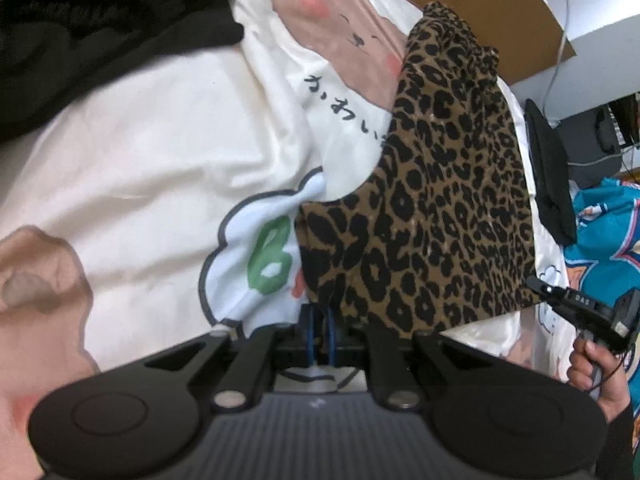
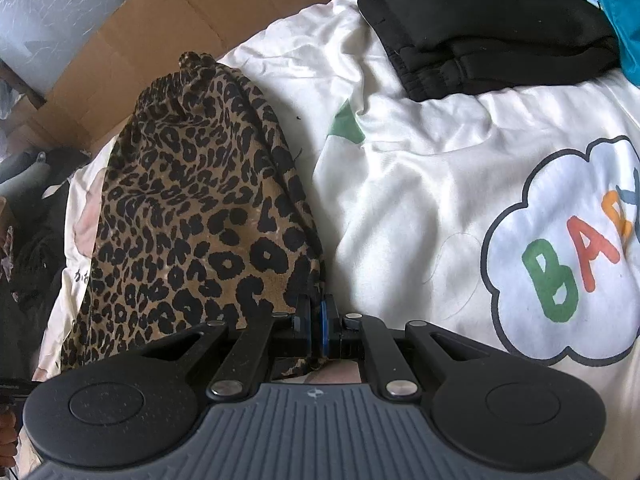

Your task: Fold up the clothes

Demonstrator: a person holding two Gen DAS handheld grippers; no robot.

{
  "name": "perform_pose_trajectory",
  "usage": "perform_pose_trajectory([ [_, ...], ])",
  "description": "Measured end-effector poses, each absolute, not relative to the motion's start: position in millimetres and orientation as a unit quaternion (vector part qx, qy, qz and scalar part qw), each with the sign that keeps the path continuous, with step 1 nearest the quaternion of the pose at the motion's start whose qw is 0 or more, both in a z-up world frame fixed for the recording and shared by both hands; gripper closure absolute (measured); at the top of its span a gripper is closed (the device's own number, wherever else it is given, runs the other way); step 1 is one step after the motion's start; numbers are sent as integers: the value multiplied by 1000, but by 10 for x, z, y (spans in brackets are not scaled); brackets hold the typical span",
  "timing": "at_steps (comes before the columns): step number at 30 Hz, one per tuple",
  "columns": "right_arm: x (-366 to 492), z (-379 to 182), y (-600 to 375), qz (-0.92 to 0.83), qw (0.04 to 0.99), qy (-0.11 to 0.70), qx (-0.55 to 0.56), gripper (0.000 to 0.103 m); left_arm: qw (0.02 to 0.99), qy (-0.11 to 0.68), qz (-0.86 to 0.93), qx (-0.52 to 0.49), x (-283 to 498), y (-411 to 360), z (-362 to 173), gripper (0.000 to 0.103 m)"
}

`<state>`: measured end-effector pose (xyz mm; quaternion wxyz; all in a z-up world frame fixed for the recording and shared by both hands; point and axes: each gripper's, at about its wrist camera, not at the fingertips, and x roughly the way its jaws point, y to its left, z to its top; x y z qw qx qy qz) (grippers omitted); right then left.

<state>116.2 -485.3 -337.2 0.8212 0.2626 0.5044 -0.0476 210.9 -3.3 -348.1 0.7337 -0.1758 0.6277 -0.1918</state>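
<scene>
Left tongs (image 1: 320, 320): clenched on a near edge of the leopard garment (image 1: 432, 200).
Right tongs (image 2: 316, 312): clenched on another edge.
Done: folded black clothes (image 2: 488, 28) lie far ahead of right tongs.
Left: leopard fold unfinished.

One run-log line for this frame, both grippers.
left gripper: shut on leopard garment | right gripper: shut on leopard garment | garment lies on white blanket | black clothes beside

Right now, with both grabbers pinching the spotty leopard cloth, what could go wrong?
The left gripper and right gripper each seem to pinch only a thin edge of the leopard-print garment, so a corner might slip out. The garment is bunched at its far end, so the fold could come out crooked. It might also drag the cream cartoon blanket underneath.
</scene>
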Motion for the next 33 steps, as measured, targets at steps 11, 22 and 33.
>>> perform_pose_trajectory([
  [11, 878, -3129, -5167, -137, 841, 425, 307, 78, 780, 582, -160, -164, 2284, 191, -2886, 84],
  [22, 932, -3121, -5251, -132, 848, 398, 325, 78, 805, 544, -212, -103, 2864, -307, -2486, 80],
  [33, 1256, -3142, -5134, -84, 860, 371, 340, 77, 820, 508, -262, -7, 3471, -934, -2067, 74],
])
